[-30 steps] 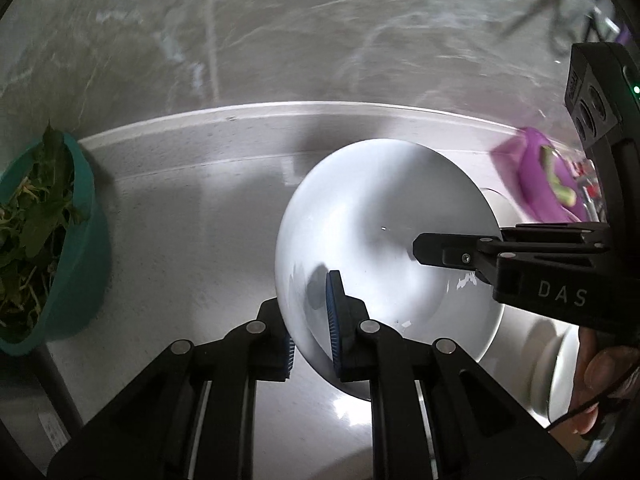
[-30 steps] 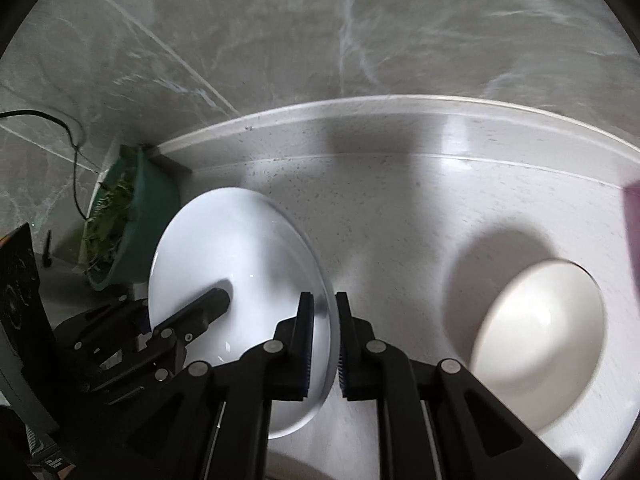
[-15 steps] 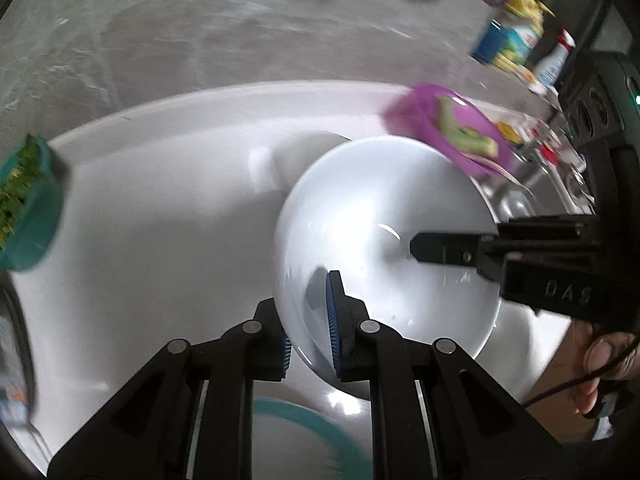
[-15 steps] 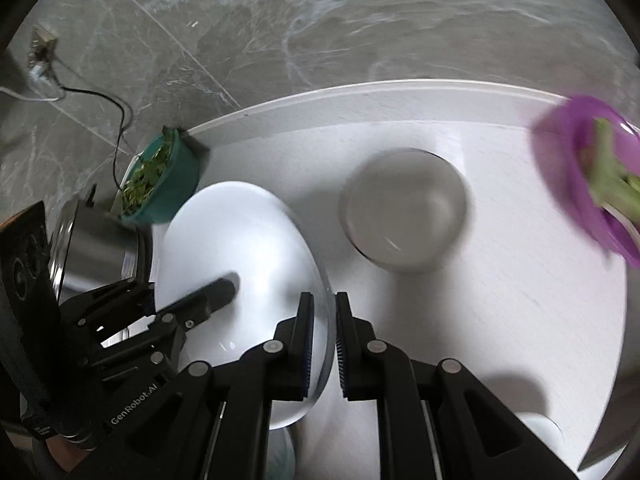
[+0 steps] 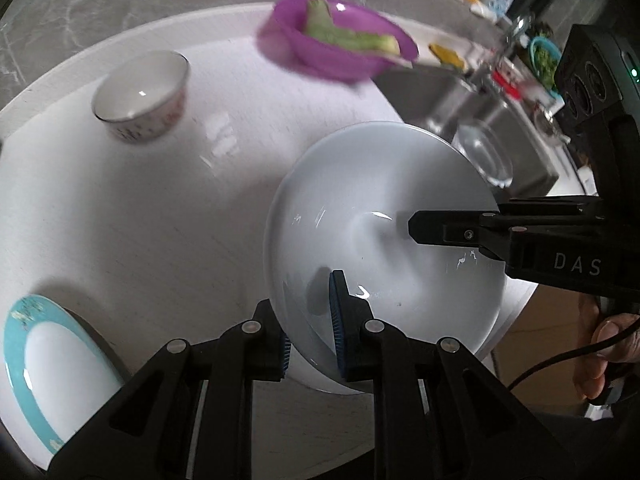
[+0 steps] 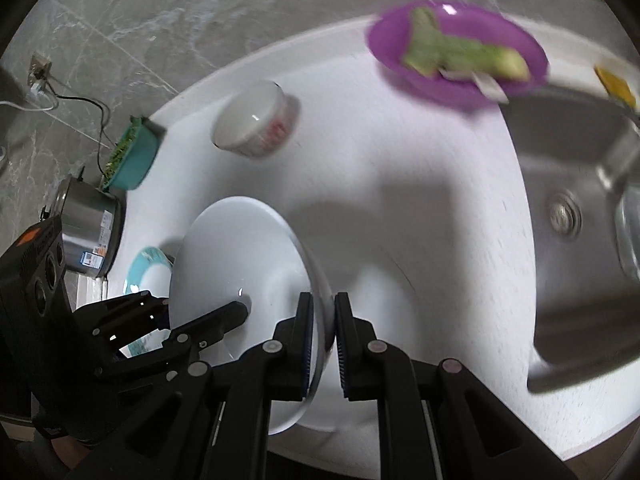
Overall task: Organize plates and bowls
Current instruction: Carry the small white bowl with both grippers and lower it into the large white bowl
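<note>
- At the worktop's near left corner a teal-rimmed plate is seen lying flat, and a small patterned bowl stands toward the far edge.
- Over the near edge a white plate is held clear of the surface, tilted.
- Its near rim is clamped by the left gripper; its right rim is clamped by the right gripper.
- A carry is judged to be in hand; a level lowering onto the teal-rimmed plate is called for next.
</note>
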The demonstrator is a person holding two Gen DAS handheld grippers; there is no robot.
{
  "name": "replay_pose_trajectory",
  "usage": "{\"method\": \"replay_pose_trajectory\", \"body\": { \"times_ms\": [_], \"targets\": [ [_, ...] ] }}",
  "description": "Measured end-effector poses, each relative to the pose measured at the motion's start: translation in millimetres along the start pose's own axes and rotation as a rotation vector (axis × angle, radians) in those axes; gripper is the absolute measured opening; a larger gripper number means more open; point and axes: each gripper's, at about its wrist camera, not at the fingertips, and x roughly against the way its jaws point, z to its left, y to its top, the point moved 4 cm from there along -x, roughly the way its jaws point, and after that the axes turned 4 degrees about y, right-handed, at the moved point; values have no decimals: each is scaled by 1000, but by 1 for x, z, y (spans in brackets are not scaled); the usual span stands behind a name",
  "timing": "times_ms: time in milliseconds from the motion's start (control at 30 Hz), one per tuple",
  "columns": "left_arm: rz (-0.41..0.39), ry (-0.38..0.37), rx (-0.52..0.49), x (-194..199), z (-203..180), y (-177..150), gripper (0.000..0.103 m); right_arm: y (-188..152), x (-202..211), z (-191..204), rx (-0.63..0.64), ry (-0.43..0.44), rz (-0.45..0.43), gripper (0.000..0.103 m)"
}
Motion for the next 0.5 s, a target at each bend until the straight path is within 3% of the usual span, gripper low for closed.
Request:
{"method": "replay_pose_trajectory", "body": {
  "times_ms": [100, 500],
  "targets": [
    [22, 13, 2, -12, -10, -8, 15, -9, -8, -13, -8, -8, 23, 13],
    [85, 53, -1, -69, 10, 1, 15, -24, -42, -30, 23, -28, 97, 13]
  ]
}}
